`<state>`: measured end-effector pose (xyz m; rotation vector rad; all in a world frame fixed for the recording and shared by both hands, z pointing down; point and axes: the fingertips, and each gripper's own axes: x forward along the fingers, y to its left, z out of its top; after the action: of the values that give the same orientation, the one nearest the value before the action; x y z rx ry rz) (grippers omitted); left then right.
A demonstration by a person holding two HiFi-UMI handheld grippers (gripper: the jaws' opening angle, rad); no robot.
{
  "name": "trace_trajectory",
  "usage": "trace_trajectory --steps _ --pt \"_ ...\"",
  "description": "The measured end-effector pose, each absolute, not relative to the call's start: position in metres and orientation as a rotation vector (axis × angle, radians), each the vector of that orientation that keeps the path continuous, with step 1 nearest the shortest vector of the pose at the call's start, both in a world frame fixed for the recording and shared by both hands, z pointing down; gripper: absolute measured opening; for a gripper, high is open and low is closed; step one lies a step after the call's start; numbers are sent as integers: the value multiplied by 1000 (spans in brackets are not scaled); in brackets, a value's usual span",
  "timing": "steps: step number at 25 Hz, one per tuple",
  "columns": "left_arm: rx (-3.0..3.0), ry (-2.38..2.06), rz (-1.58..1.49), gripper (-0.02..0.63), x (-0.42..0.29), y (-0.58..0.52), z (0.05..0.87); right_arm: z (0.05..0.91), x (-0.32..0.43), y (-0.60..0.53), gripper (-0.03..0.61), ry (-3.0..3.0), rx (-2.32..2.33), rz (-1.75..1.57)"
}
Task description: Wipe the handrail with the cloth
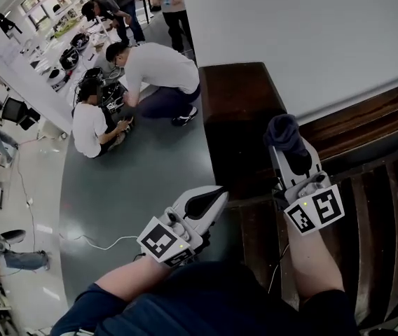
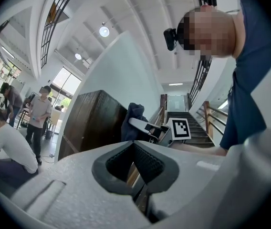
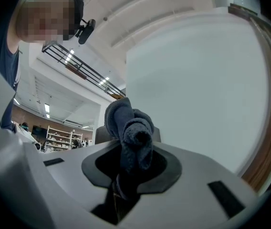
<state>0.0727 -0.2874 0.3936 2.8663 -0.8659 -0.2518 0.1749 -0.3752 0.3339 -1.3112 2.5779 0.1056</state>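
The right tongs (image 1: 291, 161) are clamped on the dark blue cloth (image 1: 284, 130), which pokes out past the tips in a bunched-up wad. That cloth sits over the dark wooden handrail (image 1: 367, 121), just beside the big square post (image 1: 241, 110) at its end. Can't tell if it's actually touching the wood, tbh. The left tongs (image 1: 209, 200) are pressed together with nothing in them, off to the side over the grey floor (image 1: 143, 180). A few people (image 1: 153, 72) crouch on that floor further off.
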Motion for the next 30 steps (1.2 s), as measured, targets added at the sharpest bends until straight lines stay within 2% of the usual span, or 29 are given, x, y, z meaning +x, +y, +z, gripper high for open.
trace_trajectory --steps 5,20,25,30 --pt "2828 -879 -248 4 77 -297 398 357 176 -379 95 2592 -1309 54" --pt "2790 -875 -138 5 63 -309 436 511 154 -402 97 2660 -1415 -321" --pt "2796 -884 -145 3 53 -296 431 512 149 -396 97 2632 -1417 -406" --pt "2820 -879 -206 3 42 -281 417 477 139 -388 96 2630 -1400 -376"
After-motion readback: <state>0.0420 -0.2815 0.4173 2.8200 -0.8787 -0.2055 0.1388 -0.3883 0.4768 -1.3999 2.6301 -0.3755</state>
